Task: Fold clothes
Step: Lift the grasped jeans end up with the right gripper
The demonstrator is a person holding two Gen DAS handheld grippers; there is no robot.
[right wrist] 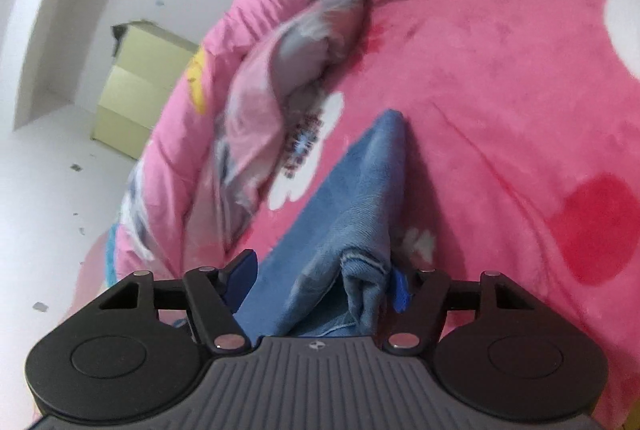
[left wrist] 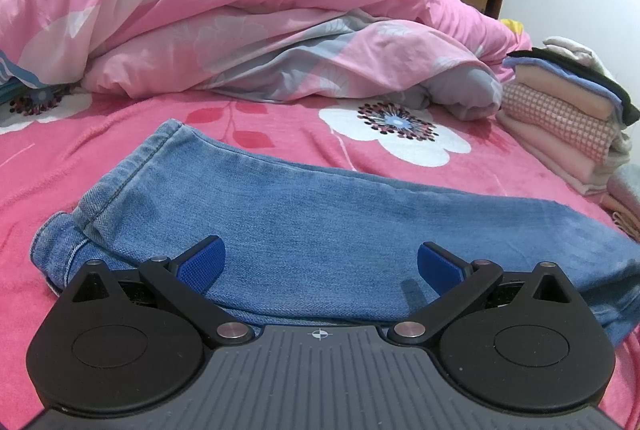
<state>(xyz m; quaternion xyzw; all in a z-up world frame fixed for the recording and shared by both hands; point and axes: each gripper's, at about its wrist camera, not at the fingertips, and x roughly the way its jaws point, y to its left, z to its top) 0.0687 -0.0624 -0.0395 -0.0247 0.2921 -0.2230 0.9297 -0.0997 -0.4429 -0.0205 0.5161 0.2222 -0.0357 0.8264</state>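
Observation:
Light blue jeans (left wrist: 300,213) lie across the pink flowered bed cover (left wrist: 60,169), with a hemmed leg end at the left. My left gripper (left wrist: 320,262) hovers low over the denim, open, its blue pads wide apart with nothing pinched. In the right wrist view the jeans (right wrist: 352,189) rise from the bed in a bunched ridge into my right gripper (right wrist: 324,280). A thick fold of denim fills the gap there, and both blue pads (right wrist: 401,292) sit against it. That view is rolled sideways and slightly blurred.
A crumpled pink and grey duvet (left wrist: 240,9) is heaped behind the jeans. A stack of folded clothes (left wrist: 568,109) sits at the right edge of the bed. Past the bed edge stands a pale yellow cabinet (right wrist: 136,85) on a white floor.

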